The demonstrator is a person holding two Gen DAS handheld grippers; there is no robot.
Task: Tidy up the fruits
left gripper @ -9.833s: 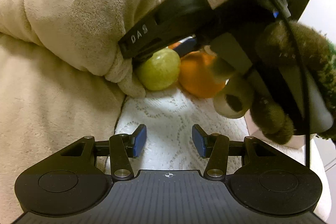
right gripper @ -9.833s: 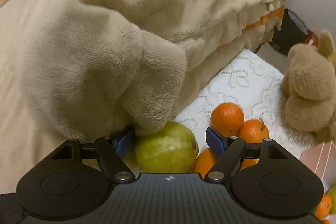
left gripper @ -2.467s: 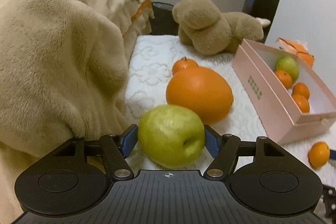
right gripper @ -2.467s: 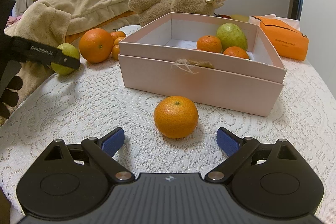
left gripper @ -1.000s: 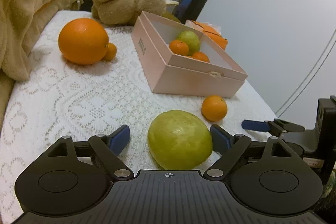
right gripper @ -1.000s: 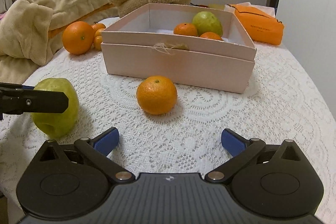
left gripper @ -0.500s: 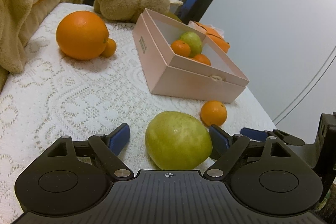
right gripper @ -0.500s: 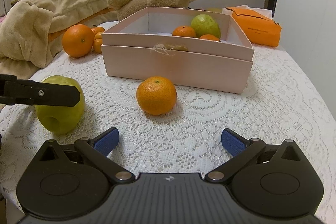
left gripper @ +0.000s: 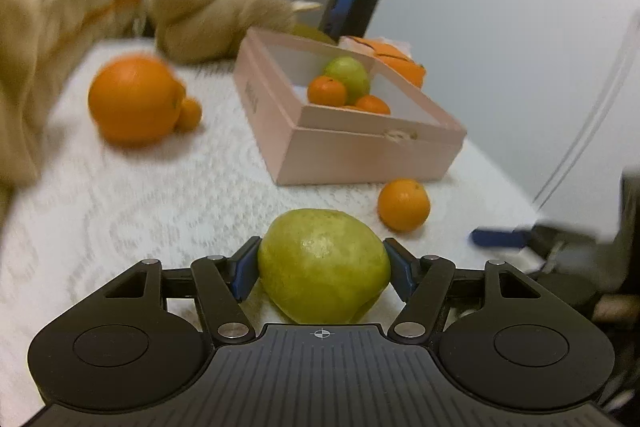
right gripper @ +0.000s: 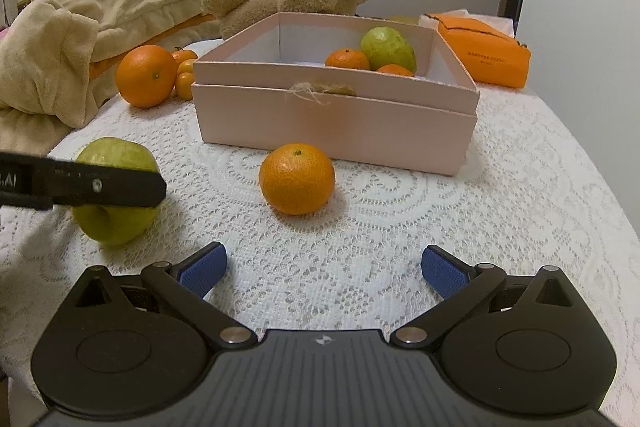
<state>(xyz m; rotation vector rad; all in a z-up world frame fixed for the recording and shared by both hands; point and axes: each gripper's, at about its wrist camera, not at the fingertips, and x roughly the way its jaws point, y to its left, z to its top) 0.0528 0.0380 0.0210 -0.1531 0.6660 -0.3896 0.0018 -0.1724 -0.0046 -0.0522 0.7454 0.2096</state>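
Left tool [left gripper: 322,269] clamping green guava [left gripper: 324,265], long axis crosswise

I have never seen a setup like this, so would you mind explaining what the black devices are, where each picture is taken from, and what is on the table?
There is no robot here: a person holds a two-finger tool in each hand, each carrying a fisheye camera that looks forward along its blue-padded fingers. In the left wrist view, the left hand-held gripper is shut on a green guava. In the right wrist view, the right hand-held gripper is open and holds nothing, with a loose mandarin ahead of it. On the lace tablecloth stands a pink box already containing another guava and some mandarins. Beside the box lies a large orange. A plush toy and a beige blanket lie behind.
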